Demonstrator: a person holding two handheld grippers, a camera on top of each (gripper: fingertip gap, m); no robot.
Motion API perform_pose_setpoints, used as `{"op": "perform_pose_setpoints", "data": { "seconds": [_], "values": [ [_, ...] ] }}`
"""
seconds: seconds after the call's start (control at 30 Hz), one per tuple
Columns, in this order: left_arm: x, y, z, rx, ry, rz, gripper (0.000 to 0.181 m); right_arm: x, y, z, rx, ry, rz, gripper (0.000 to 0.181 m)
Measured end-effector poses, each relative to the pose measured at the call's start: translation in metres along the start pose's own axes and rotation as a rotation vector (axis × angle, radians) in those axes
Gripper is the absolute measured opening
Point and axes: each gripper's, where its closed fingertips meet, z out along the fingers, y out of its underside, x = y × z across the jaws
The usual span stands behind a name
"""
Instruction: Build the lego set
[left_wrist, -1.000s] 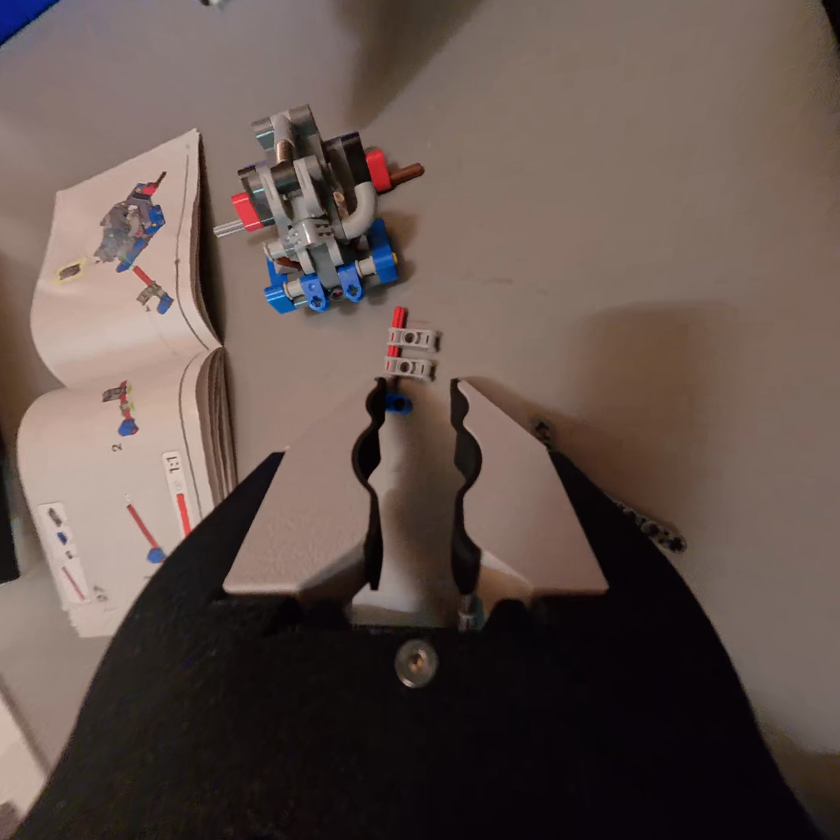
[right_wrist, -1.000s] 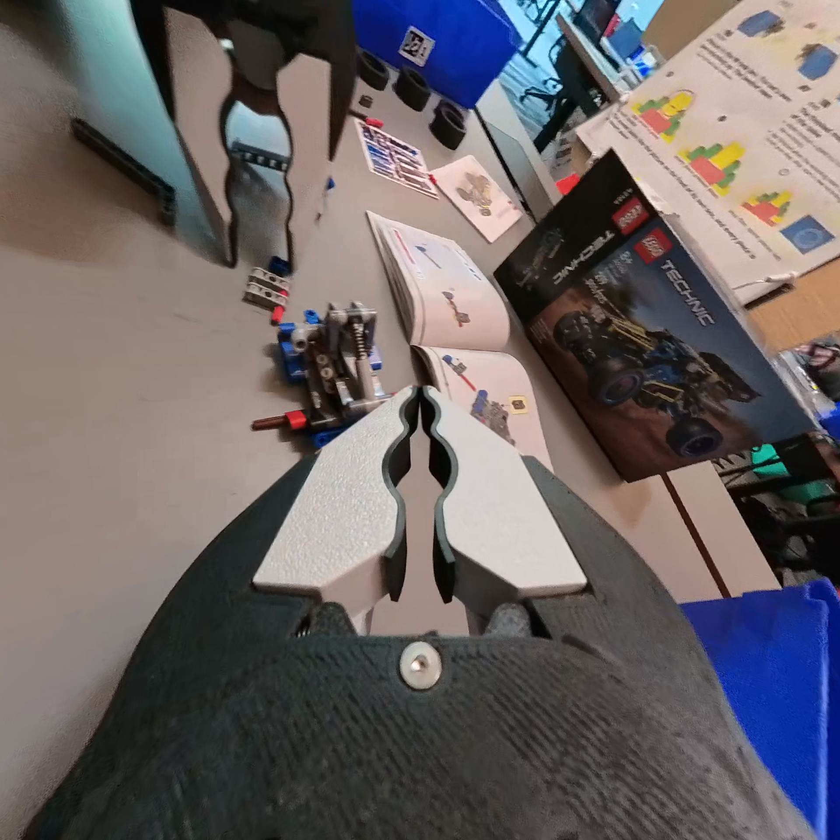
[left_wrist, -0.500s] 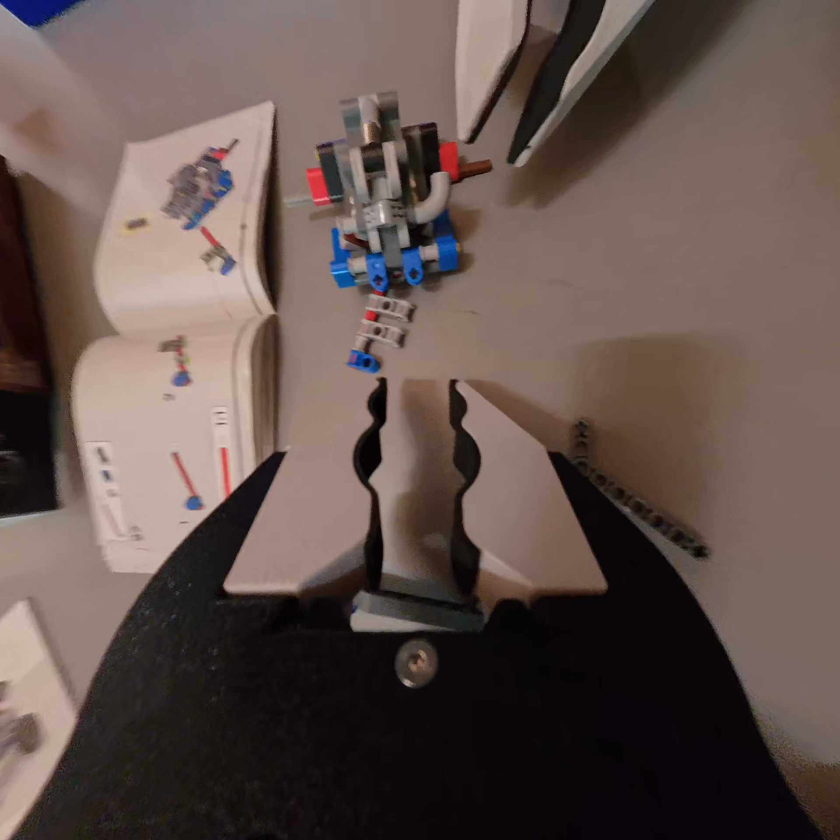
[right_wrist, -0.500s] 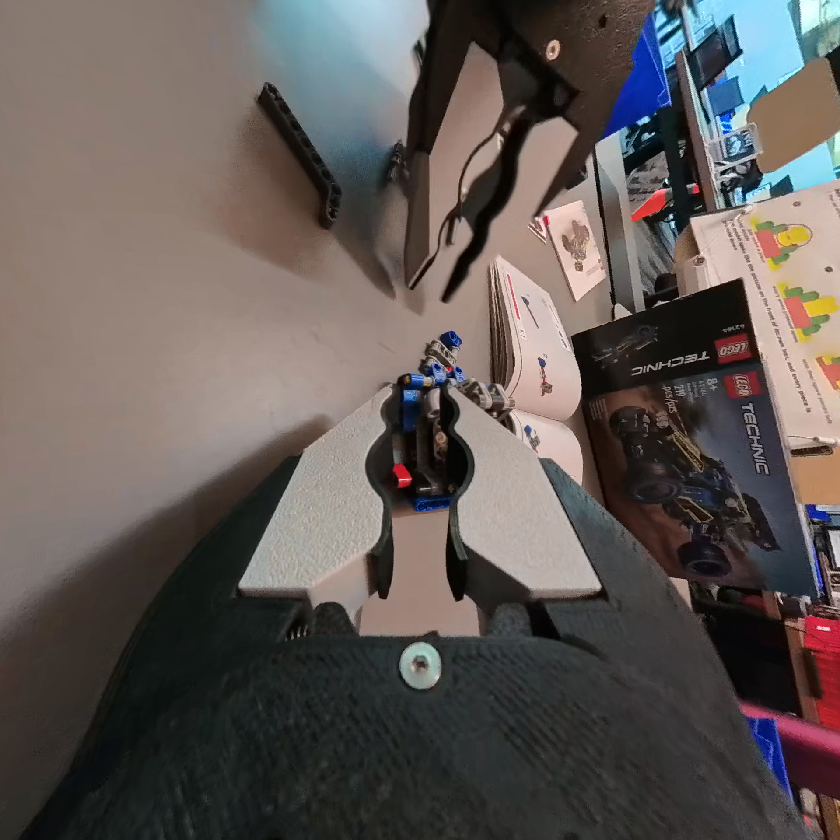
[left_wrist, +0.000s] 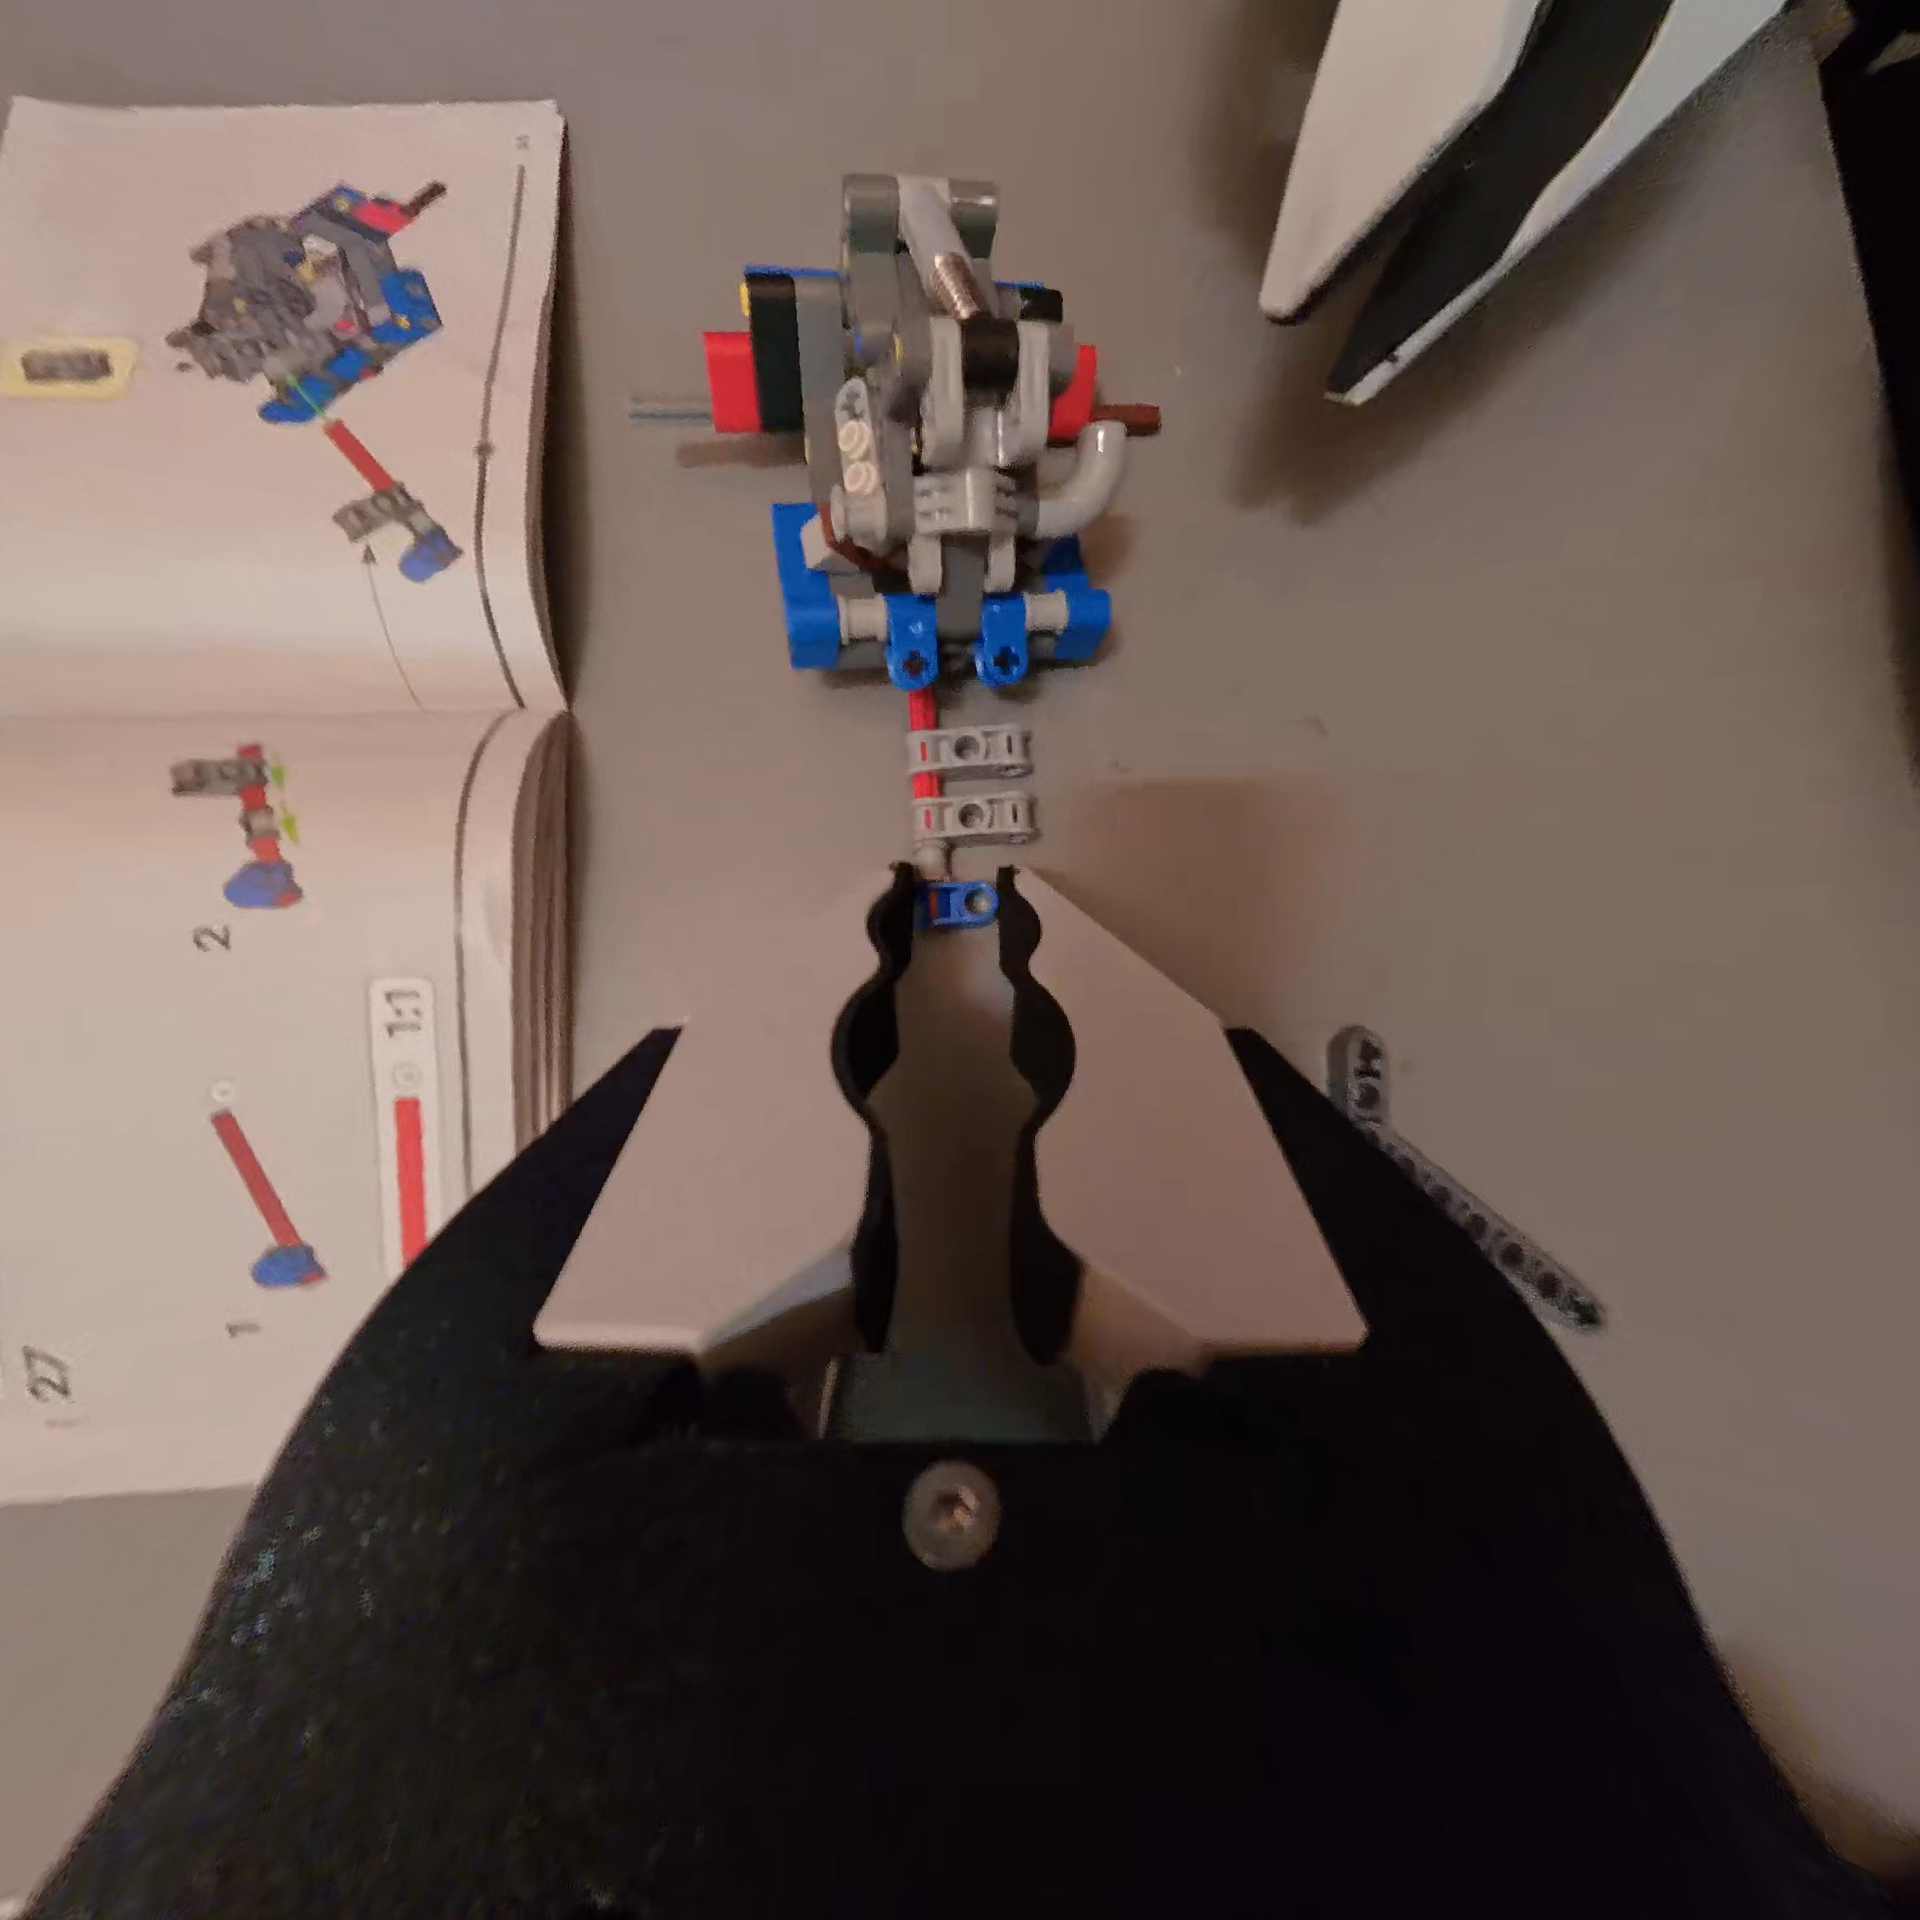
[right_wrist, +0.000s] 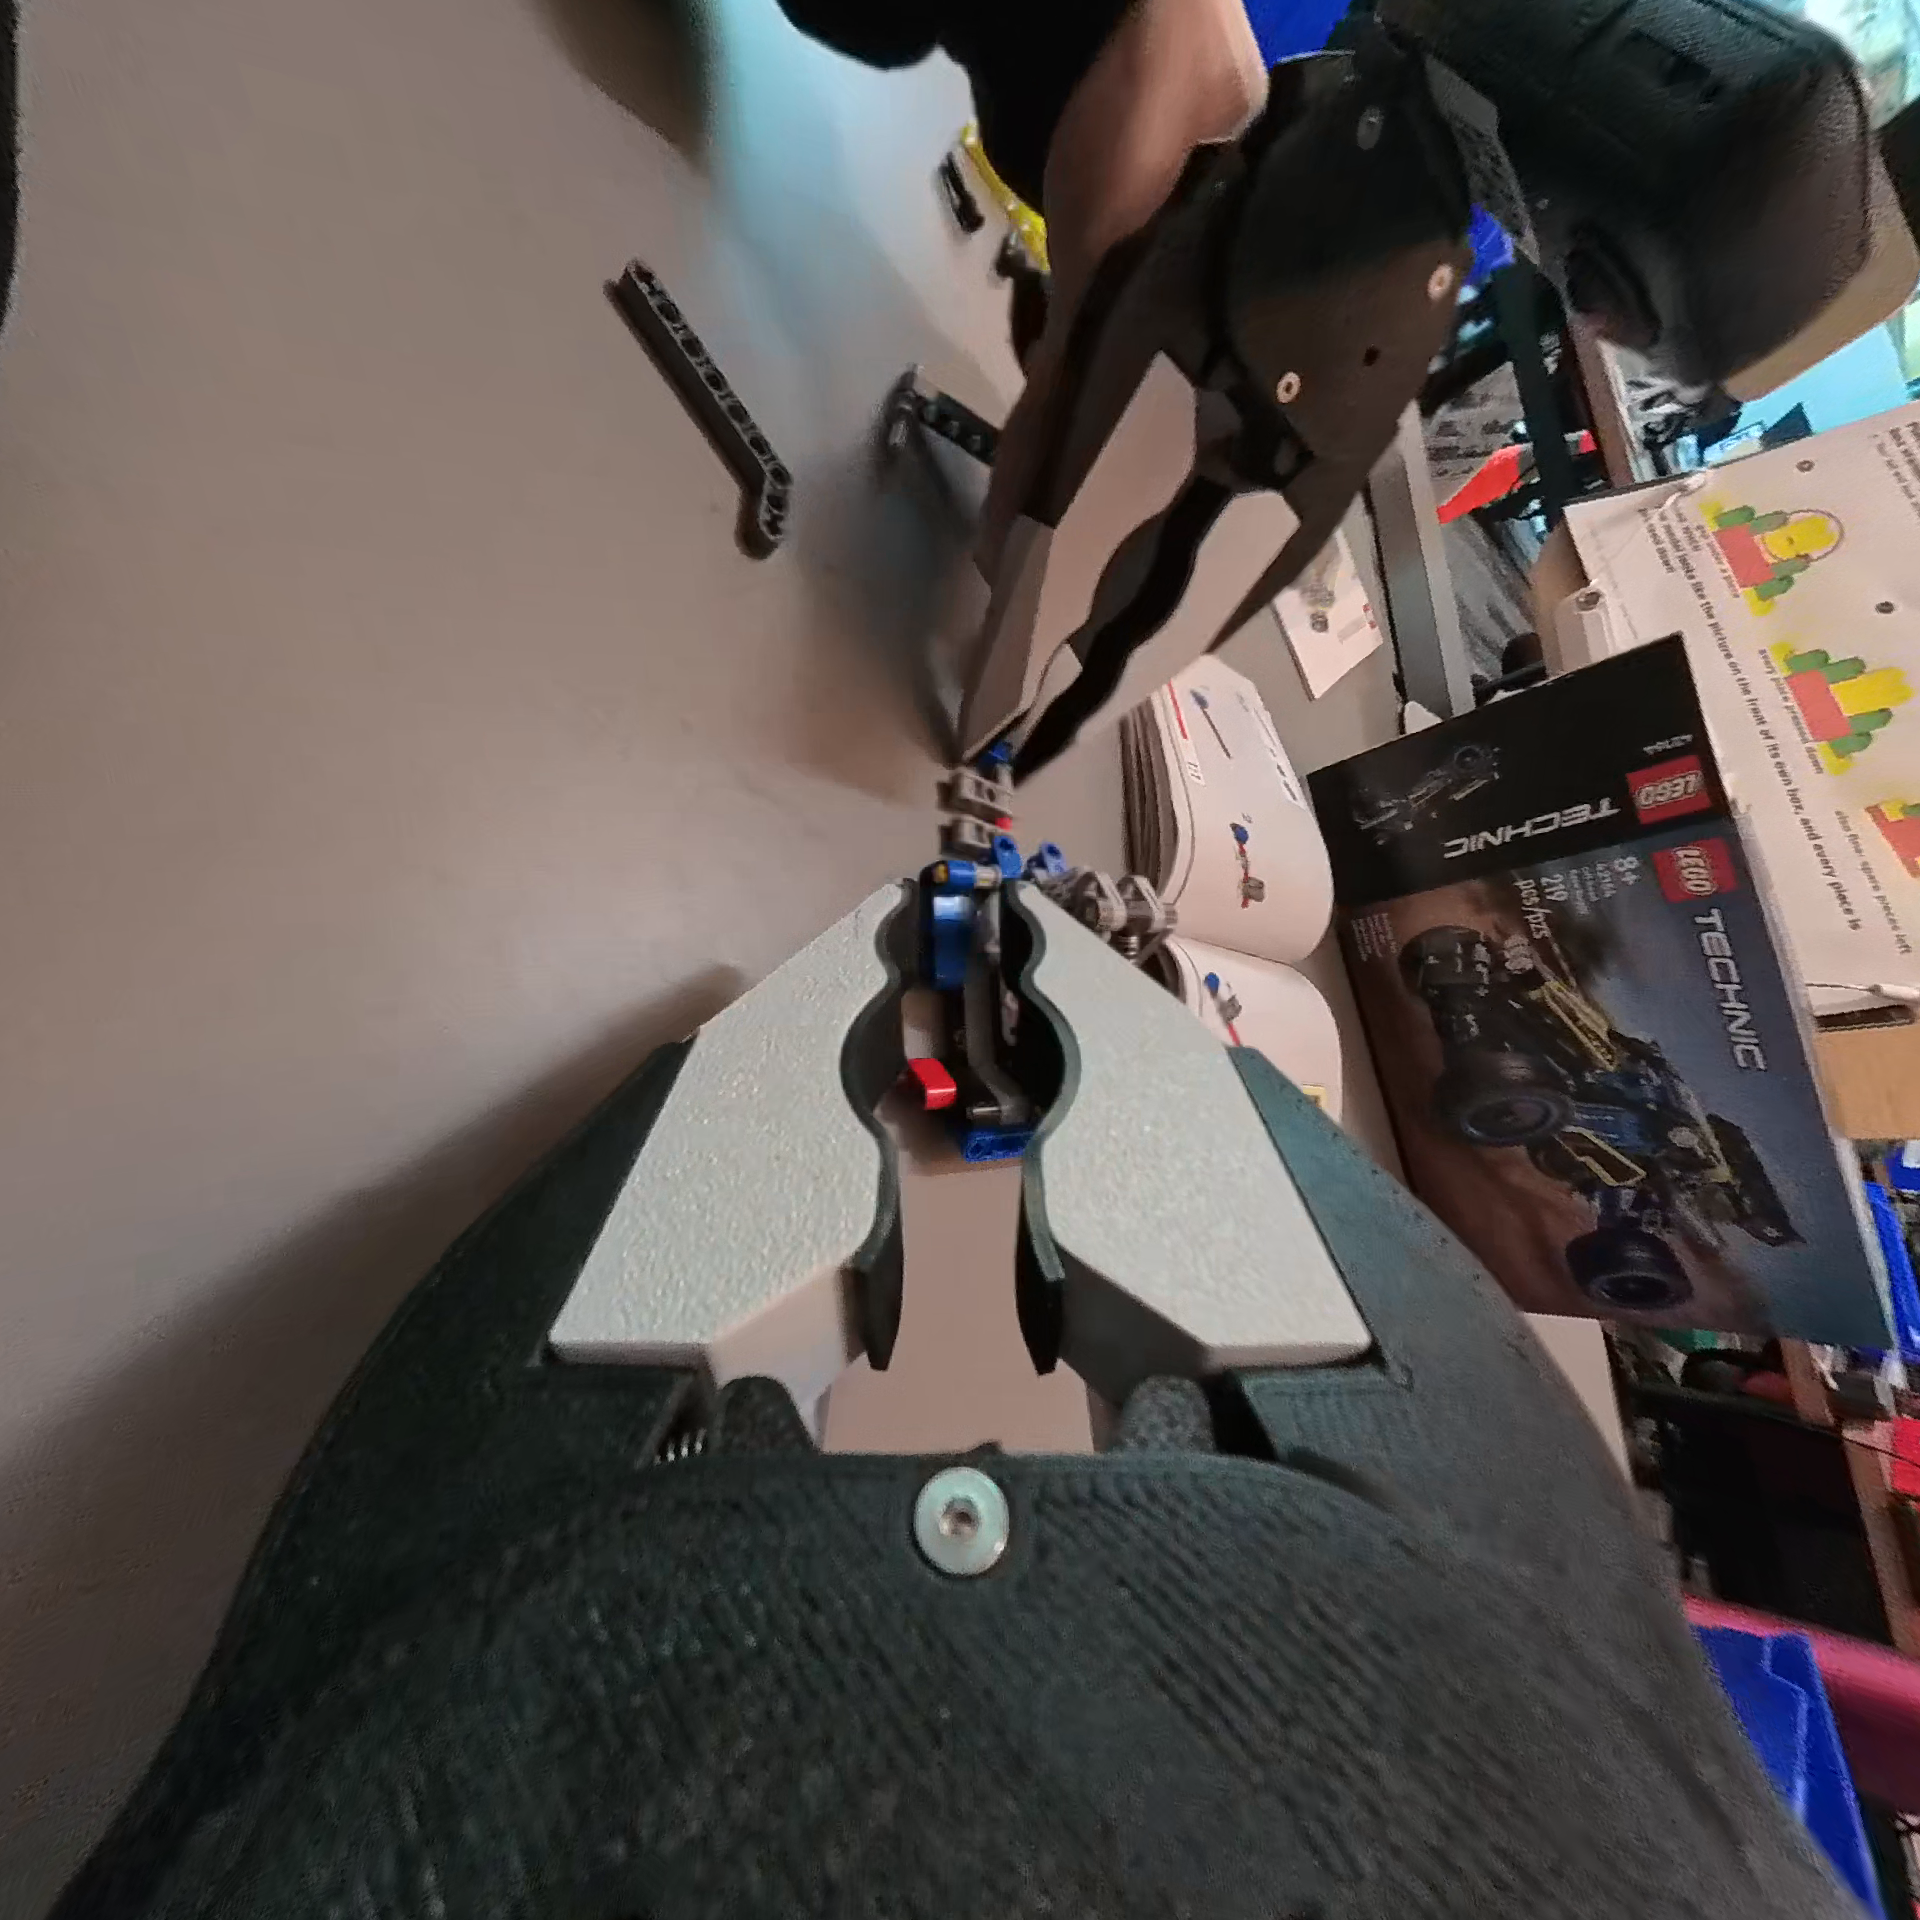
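The partly built model (left_wrist: 935, 447) of grey, blue, red and black parts stands on the grey table (left_wrist: 1455, 727). A red axle with two grey connectors (left_wrist: 966, 790) lies in front of it. The axle's far end meets the model's left blue connector (left_wrist: 914, 660). My left gripper (left_wrist: 954, 888) is shut on the small blue connector (left_wrist: 961, 904) at the axle's near end. The right wrist view shows this too, with the left gripper (right_wrist: 987, 748) at the blue connector. My right gripper (left_wrist: 1309, 353) is open and stands to the right of the model, apart from it. In its own view the model (right_wrist: 977, 997) shows through the gap of the right gripper (right_wrist: 961, 899).
An open instruction booklet (left_wrist: 260, 623) lies left of the model. A long grey beam (left_wrist: 1455, 1184) lies at my left gripper's right. The set's box (right_wrist: 1610, 987) stands behind the booklet. A dark bent beam (right_wrist: 707, 405) and other loose parts lie farther off. The gap from one gripper's tips to the other's is roughly 9 centimetres.
My left gripper moved forward and closed on the blue connector; the axle now lines up with the model. My right gripper opened from shut and came close to the model.
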Motion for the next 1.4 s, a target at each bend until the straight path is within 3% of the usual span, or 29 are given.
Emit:
{"op": "perform_pose_setpoints", "data": {
  "seconds": [0.1, 0.2, 0.37, 0.57, 0.7, 0.83, 0.93, 1.03, 1.4],
  "values": [
    [0.011, -0.001, -0.012, 0.045, 0.04, -0.129, 0.013, 0.003, -0.007, 0.007, 0.005, 0.052, -0.034, 0.015],
    [0.032, -0.019, -0.03, 0.171, 0.19, -0.279, 0.013, 0.007, -0.015, 0.017, -0.014, 0.11, -0.087, 0.024],
    [0.052, -0.034, -0.039, 0.247, 0.346, -0.347, 0.013, 0.006, -0.038, 0.028, 0.049, 0.082, -0.102, 0.033],
    [0.063, -0.043, -0.042, 0.307, 0.429, -0.33, 0.013, 0.006, -0.042, 0.029, 0.061, 0.049, -0.083, 0.007],
    [0.055, -0.047, -0.045, 0.373, 0.329, -0.209, 0.017, 0.009, -0.04, 0.028, 0.062, 0.034, 0.006, 0.006],
    [0.051, -0.054, -0.053, 0.419, 0.115, 0.026, 0.024, 0.016, -0.039, 0.023, 0.084, -0.004, 0.222, 0.005],
    [0.059, -0.06, -0.048, 0.4, 0.06, 0.129, 0.025, 0.017, -0.042, 0.019, 0.127, -0.036, 0.343, 0.005],
    [0.057, -0.061, -0.037, 0.349, 0.006, 0.157, 0.007, 0.017, -0.047, 0.016, 0.167, -0.064, 0.391, 0.005],
    [0.045, -0.065, -0.039, 0.443, -0.019, 0.148, 0.005, 0.026, -0.035, 0.011, 0.133, -0.044, 0.366, 0.008]
  ]
}}
